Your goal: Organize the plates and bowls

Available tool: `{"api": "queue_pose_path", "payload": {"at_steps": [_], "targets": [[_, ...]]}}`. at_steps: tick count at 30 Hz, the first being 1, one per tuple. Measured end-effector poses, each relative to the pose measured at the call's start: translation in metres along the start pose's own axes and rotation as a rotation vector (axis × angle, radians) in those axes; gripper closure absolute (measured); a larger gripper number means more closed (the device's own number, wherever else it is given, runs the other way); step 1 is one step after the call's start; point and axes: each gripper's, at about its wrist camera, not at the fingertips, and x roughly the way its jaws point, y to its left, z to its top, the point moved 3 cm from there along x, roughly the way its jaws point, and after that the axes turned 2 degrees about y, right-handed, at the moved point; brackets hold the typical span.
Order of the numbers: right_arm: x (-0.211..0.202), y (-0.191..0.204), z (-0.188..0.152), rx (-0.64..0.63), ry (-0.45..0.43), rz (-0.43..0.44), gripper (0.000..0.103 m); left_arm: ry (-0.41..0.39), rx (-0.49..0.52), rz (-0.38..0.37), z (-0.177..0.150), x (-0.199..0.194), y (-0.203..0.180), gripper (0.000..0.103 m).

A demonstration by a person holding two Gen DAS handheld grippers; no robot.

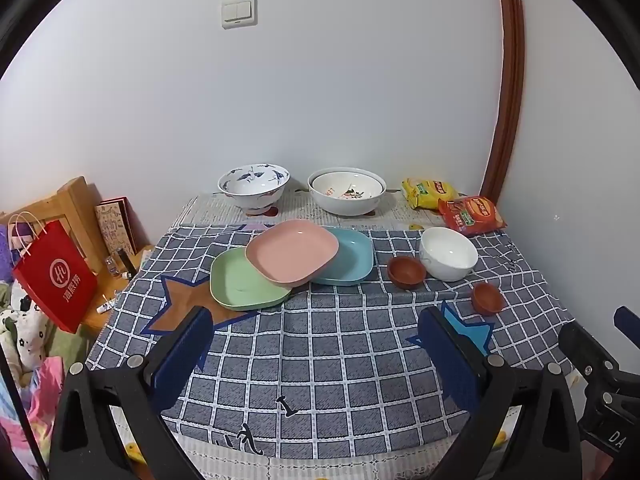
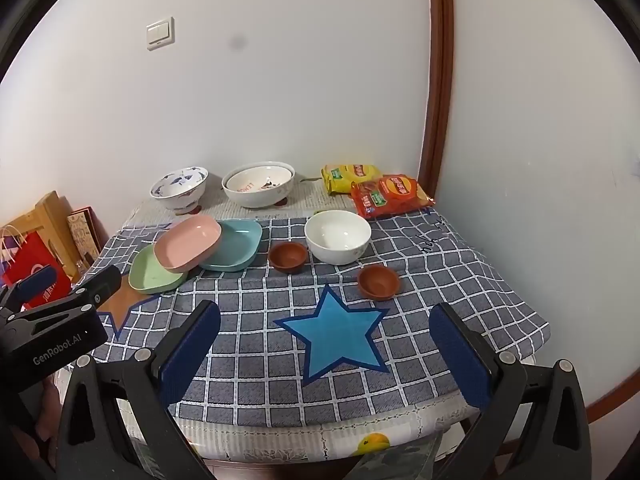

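Observation:
Three square plates overlap mid-table: a pink plate [image 1: 294, 254] [image 2: 188, 248] rests across a green plate [image 1: 244, 282] [image 2: 154, 274] and a blue plate [image 1: 350, 258] [image 2: 236, 250]. A plain white bowl [image 1: 448, 252] [image 2: 338, 236] stands to their right, with two small brown bowls [image 1: 406, 272] [image 1: 487, 298] [image 2: 288, 257] [image 2: 378, 281] near it. At the back stand a blue-patterned bowl [image 1: 254, 186] [image 2: 180, 188] and nested white bowls [image 1: 347, 194] [image 2: 259, 188]. My left gripper [image 1: 316, 354] and my right gripper [image 2: 326, 356] hover open over the near cloth, holding nothing.
Yellow and red snack bags [image 1: 472, 214] [image 2: 390, 196] lie at the back right corner. A red paper bag [image 1: 56, 276] and wooden furniture stand left of the table. The checked cloth [image 1: 320, 360] ends at the near table edge. Walls close the back and right.

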Motion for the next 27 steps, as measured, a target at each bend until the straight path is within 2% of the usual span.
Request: {"api": "queue_pose_path", "payload": {"at_steps": [21,27], "targets": [[0.0006,-0.0025,-0.0031,0.013,0.003,0.003,0.0,-0.018,-0.014,-0.021,-0.0006,-0.0014,-0.003,0.0],[-0.0007,-0.0015,-0.0056,0.014,-0.003,0.006,0.0,0.0,-0.001,-0.009,-0.0023,0.0004,-0.0032,0.0]]}}
